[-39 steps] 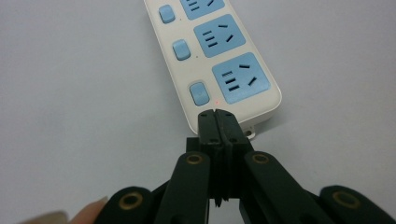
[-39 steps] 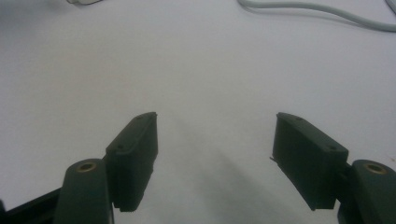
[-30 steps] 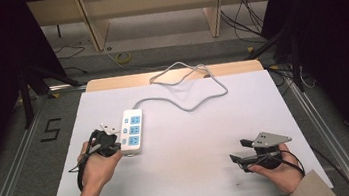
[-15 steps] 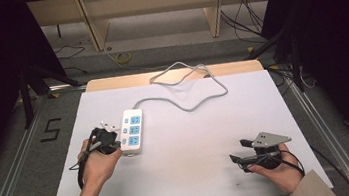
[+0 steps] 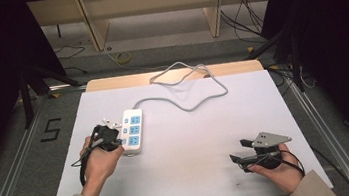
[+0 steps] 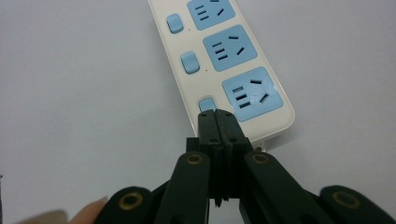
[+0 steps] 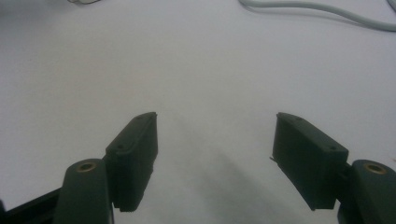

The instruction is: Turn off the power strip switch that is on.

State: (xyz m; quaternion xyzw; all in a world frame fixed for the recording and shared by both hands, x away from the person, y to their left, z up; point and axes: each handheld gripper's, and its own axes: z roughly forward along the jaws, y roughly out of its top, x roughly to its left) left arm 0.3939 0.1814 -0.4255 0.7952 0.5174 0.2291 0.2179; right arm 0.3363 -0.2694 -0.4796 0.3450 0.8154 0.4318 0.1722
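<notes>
In the high view, the power strip (image 5: 132, 131) lies on the white table (image 5: 197, 176), its grey cable (image 5: 187, 94) looping away toward the far edge. The left gripper (image 5: 117, 144) sits just beside the strip's near left corner, tips right at its edge. The right gripper (image 5: 235, 152) rests low on the table, well apart from the strip, with bare surface ahead of its jaws.

In the left gripper view, the left gripper (image 6: 216, 117) has its jaws pressed flat together with nothing between them. Their joined tips meet the nearest blue switch (image 6: 206, 103) on the power strip (image 6: 224, 70), which stretches away just beyond and to the right of the tips; whether they press on the switch I cannot tell.

In the right gripper view, the right gripper (image 7: 215, 123) stands wide apart and holds nothing. Bare table (image 7: 196, 70) lies between and ahead of the jaws, and the cable (image 7: 317, 11) crosses far ahead.
</notes>
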